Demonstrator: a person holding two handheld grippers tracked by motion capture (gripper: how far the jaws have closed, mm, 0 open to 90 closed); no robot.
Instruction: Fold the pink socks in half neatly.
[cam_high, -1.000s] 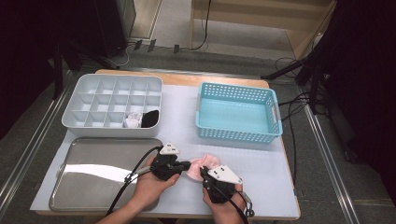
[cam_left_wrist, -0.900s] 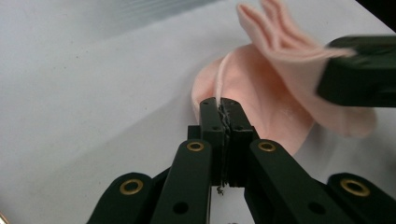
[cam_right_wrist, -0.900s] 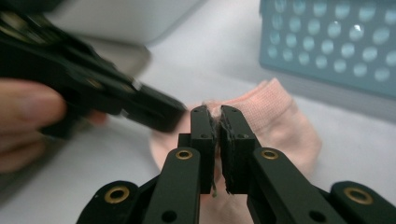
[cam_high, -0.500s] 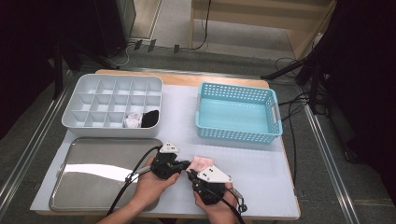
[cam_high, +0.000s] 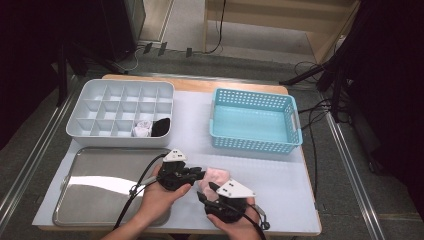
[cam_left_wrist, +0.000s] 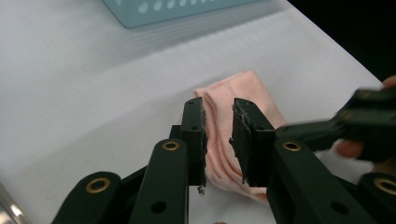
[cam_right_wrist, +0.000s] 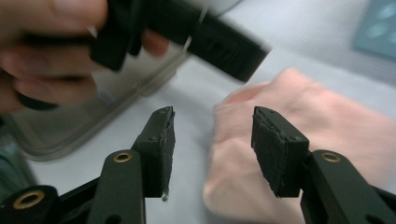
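Jaws of both grippers, left gripper (cam_high: 200, 174) and right gripper (cam_high: 206, 192), just opening, flank pink cloth (cam_high: 216, 177).

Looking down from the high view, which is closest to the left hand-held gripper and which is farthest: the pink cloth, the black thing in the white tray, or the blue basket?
1. Pink cloth, right beside the left hand-held gripper.
2. Black thing, in the white tray's front row, behind the gripper.
3. Blue basket, back right.
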